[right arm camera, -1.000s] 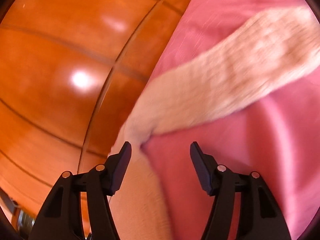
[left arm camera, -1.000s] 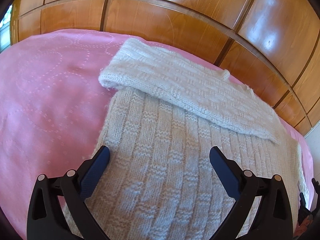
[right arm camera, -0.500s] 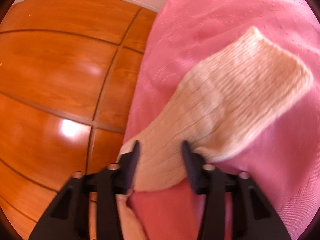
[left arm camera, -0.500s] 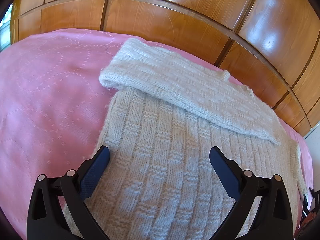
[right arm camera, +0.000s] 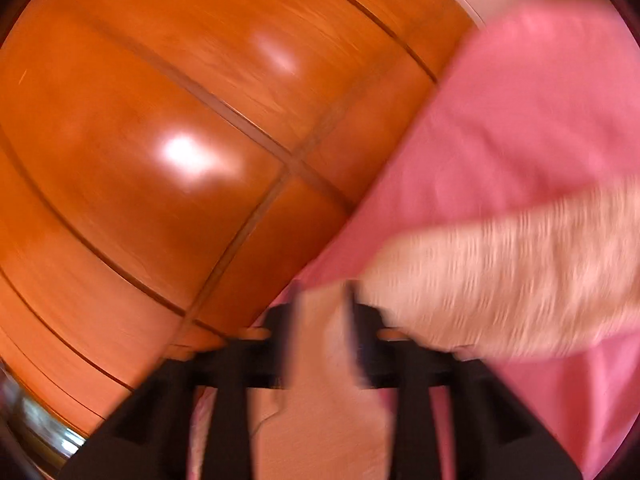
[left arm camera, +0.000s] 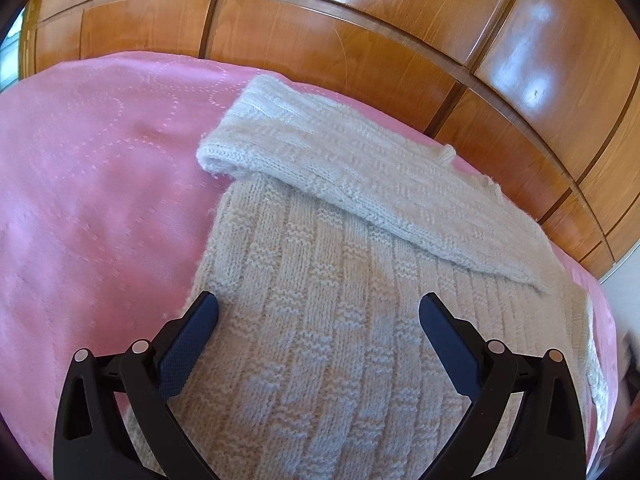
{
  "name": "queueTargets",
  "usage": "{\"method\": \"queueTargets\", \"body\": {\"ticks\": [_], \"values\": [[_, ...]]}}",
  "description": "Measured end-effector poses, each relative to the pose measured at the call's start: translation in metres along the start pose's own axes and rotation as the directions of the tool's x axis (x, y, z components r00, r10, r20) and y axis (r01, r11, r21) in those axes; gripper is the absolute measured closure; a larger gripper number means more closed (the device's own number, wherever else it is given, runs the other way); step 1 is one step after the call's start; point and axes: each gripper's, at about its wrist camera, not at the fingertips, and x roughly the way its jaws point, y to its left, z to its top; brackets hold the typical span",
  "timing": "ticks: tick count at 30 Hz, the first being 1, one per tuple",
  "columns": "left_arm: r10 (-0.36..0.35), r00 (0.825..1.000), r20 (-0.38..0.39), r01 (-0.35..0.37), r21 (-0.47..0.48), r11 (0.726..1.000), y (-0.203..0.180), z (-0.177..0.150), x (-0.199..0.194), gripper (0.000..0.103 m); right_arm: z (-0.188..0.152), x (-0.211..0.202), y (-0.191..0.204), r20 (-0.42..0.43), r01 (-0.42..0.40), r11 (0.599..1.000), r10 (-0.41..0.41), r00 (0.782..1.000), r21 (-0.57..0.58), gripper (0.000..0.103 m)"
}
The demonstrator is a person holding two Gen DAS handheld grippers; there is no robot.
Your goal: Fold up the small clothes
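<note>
**White knit sweater on a pink bed, one sleeve folded, the other pinched**

A glossy wooden panelled wall (left arm camera: 360, 32) fills the top of the left wrist view, and the left half of the right wrist view. Below it lies the pink bedspread (left arm camera: 88, 184). The cream knit sweater (left arm camera: 328, 340) lies flat on it, its body running from the bottom of the frame up toward the wall. One sleeve (left arm camera: 360, 168) is folded across the body, its long axis slanting from cuff at centre left down to lower right. The left tongs (left arm camera: 318, 312) hover spread wide over the knit, holding nothing. In the blurred right wrist view, the right tongs (right arm camera: 322, 312) pinch knit fabric; their jaws have just been opening, and the other sleeve (right arm camera: 520, 272) stretches away rightward.
</note>
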Motion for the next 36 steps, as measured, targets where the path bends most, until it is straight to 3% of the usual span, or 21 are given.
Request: {"method": "queueTargets", "body": {"ticks": [1, 4, 6, 7, 8, 13, 16, 19, 21, 23, 25, 28, 30, 32, 34, 36], "values": [[-0.002, 1.000, 0.001, 0.002, -0.001, 1.000, 0.000, 0.000, 0.000, 0.004, -0.008, -0.003, -0.017, 0.002, 0.010, 0.997, -0.010, 1.000, 0.071, 0.045], [-0.003, 1.000, 0.000, 0.003, -0.001, 1.000, 0.001, 0.000, 0.000, 0.004, -0.025, -0.011, -0.068, -0.039, 0.104, 0.969, -0.097, 0.994, 0.224, 0.047], [-0.003, 1.000, 0.000, 0.003, -0.001, 1.000, 0.001, 0.000, 0.000, 0.004, -0.031, -0.023, -0.111, -0.036, 0.127, 0.921, -0.122, 0.992, 0.368, 0.064], [-0.003, 1.000, 0.000, 0.003, -0.001, 1.000, 0.001, 0.000, 0.000, 0.004, -0.030, -0.026, -0.122, -0.023, 0.118, 0.907, -0.118, 0.993, 0.404, 0.081], [-0.003, 1.000, 0.000, 0.003, -0.001, 1.000, 0.001, 0.000, 0.000, 0.004, -0.028, -0.031, -0.132, -0.005, 0.117, 0.897, -0.127, 0.992, 0.426, 0.084], [-0.005, 1.000, 0.002, 0.005, -0.002, 1.000, 0.001, 0.000, 0.000, 0.004, -0.005, -0.048, -0.148, 0.118, 0.137, 0.887, -0.209, 0.971, 0.441, 0.080], [-0.005, 1.000, 0.001, 0.005, -0.001, 1.000, 0.000, 0.000, 0.000, 0.004, 0.009, -0.042, -0.149, 0.124, 0.176, 0.882, -0.254, 0.959, 0.438, 0.083], [-0.007, 1.000, 0.004, 0.007, -0.004, 1.000, 0.002, 0.000, 0.000, 0.004, 0.021, -0.043, -0.132, 0.140, 0.181, 0.904, -0.252, 0.958, 0.388, 0.091], [-0.009, 1.000, 0.005, 0.009, -0.006, 1.000, 0.002, 0.001, 0.000, 0.004, 0.028, -0.032, -0.103, 0.165, 0.178, 0.938, -0.235, 0.958, 0.299, 0.091], [-0.012, 1.000, 0.006, 0.012, -0.008, 1.000, 0.002, 0.001, -0.001, 0.004, 0.031, -0.020, -0.050, 0.197, 0.158, 0.982, -0.175, 0.965, 0.100, 0.091], [-0.014, 1.000, 0.007, 0.014, -0.012, 1.000, 0.002, 0.001, 0.000, 0.004, 0.019, -0.001, 0.011, 0.195, 0.145, 0.977, -0.113, 0.974, -0.159, 0.091], [-0.018, 1.000, 0.008, 0.018, -0.015, 1.000, 0.002, 0.001, 0.000, 0.004, -0.024, 0.038, 0.085, 0.093, 0.092, 0.850, -0.050, 0.994, -0.519, 0.089], [-0.020, 1.000, 0.008, 0.020, -0.016, 1.000, 0.003, 0.001, 0.000, 0.004, -0.072, 0.069, 0.117, -0.032, 0.006, 0.709, -0.040, 0.999, -0.705, 0.076], [-0.021, 1.000, 0.008, 0.022, -0.019, 1.000, 0.003, 0.001, 0.000, 0.004, -0.111, 0.093, 0.123, -0.133, -0.046, 0.630, -0.091, 0.987, -0.775, 0.025], [-0.023, 1.000, 0.008, 0.023, -0.020, 1.000, 0.004, 0.001, 0.000, 0.004, -0.143, 0.107, 0.117, -0.175, -0.062, 0.585, -0.138, 0.975, -0.809, 0.021], [-0.023, 1.000, 0.009, 0.023, -0.021, 1.000, 0.003, 0.000, 0.000, 0.004, -0.156, 0.109, 0.106, -0.184, -0.051, 0.573, -0.177, 0.967, -0.818, 0.016]]}}
